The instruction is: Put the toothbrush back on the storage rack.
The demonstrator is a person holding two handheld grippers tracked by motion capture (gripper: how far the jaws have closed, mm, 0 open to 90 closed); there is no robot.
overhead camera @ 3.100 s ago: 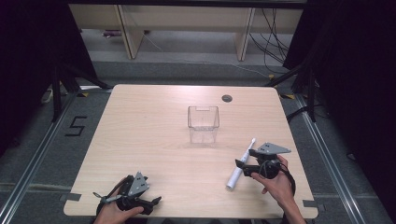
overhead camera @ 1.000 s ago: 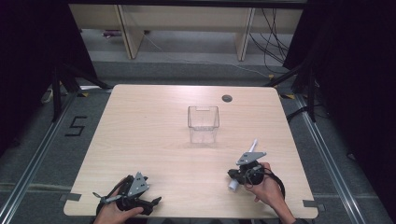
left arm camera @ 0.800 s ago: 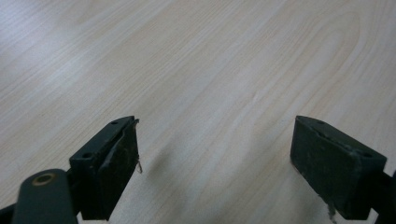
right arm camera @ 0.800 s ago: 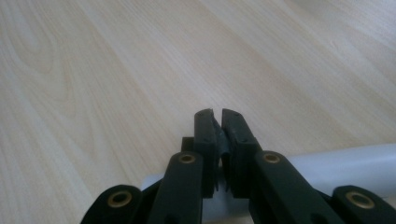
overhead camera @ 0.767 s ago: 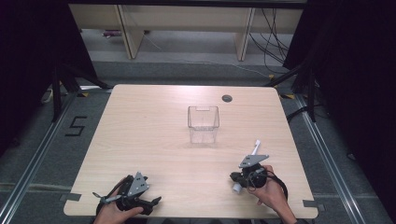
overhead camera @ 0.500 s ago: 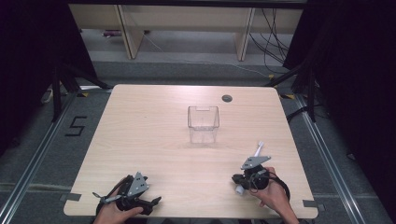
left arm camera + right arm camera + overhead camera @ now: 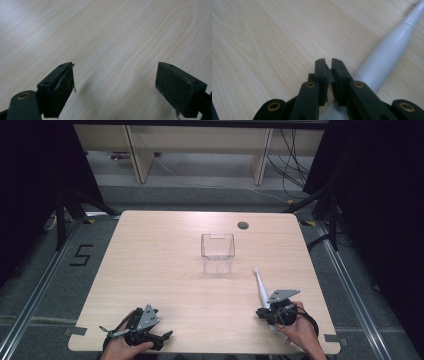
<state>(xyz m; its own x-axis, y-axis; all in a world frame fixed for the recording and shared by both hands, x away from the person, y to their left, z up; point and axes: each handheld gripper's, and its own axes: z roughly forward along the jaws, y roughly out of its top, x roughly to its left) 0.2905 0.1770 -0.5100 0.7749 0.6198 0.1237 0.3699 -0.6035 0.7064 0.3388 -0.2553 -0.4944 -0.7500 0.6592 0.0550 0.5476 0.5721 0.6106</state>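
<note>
Two tools differ: right tool (image 7: 265, 313), pressed together, is sliding beside the white toothbrush (image 7: 261, 287); left tool (image 7: 115, 87) is resting spread.

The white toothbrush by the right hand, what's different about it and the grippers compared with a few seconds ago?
The right hand-held gripper drew back toward the near table edge, jaws shut. The white toothbrush swung with it: its slim end now points up the table toward the clear container, its thick end beside the jaws. Whether it is gripped is unclear. The left hand-held gripper stayed put, open; the container did not move.
</note>
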